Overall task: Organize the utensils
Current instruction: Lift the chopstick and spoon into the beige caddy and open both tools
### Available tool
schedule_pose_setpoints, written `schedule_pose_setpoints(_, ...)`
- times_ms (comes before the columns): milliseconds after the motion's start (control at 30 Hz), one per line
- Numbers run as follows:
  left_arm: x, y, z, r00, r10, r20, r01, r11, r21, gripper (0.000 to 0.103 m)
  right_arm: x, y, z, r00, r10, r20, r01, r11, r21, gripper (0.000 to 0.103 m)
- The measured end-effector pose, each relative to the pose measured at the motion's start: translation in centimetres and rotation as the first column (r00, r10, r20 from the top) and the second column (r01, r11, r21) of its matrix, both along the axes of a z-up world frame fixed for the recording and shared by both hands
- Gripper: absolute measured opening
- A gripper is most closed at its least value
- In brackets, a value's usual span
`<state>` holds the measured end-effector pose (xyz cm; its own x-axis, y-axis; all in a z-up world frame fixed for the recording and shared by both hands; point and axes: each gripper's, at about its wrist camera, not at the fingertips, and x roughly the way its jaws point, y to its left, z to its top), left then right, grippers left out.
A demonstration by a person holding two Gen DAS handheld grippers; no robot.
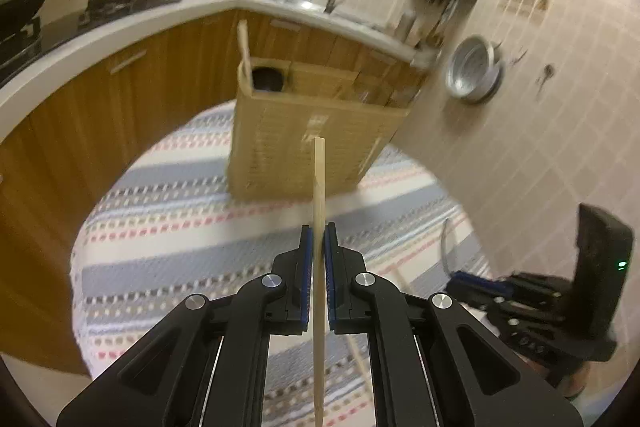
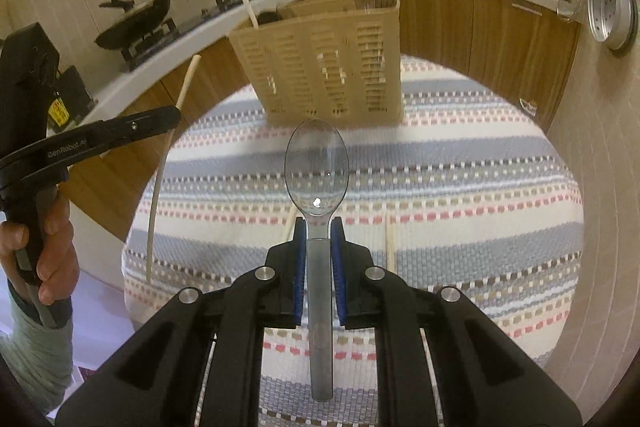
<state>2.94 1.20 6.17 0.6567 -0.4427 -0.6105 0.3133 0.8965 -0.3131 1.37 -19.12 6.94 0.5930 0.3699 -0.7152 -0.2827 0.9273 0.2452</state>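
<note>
My left gripper [image 1: 319, 227] pinches a wooden chopstick [image 1: 319, 187]; my right gripper [image 2: 319, 227] pinches a clear plastic spoon [image 2: 316, 167], both facing the slatted utensil holder [image 2: 320, 67].

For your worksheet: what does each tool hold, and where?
Left tool: thin wooden chopstick, mid-shaft. Right tool: clear plastic spoon, at the neck.

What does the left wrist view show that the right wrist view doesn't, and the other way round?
Left wrist only: the left gripper from behind, shut on a chopstick, its pads against it. Right wrist only: the right gripper shut on a clear plastic spoon, a hand holding the left gripper's handle, and two chopsticks lying on the cloth. Both: the beige utensil basket on the striped tablecloth, and the kitchen counter.
</note>
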Motion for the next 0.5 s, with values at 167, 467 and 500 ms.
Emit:
schedule_pose_setpoints(167,0.1,0.3,2.3,0.994,0.024,0.105,-0.013,0.994,-0.105,0.004,0.9,-0.1,2.4,0.996,-0.021,0.086,0.018,0.999,0.043,0.01)
schedule_pose_setpoints(467,2.5,-0.9,6.8,0.948,0.095,0.303,-0.031,0.977,-0.209,0.004,5.0,-0.3,8.3,0.956,-0.077,0.281,0.05,0.994,0.101,0.01)
schedule_pose_setpoints(500,3.0,-1.2,7.5,0.938,0.102,0.332,-0.029,0.976,-0.217,0.004,5.7,-0.2,9.1,0.948,-0.087,0.307,0.056,0.993,0.107,0.01)
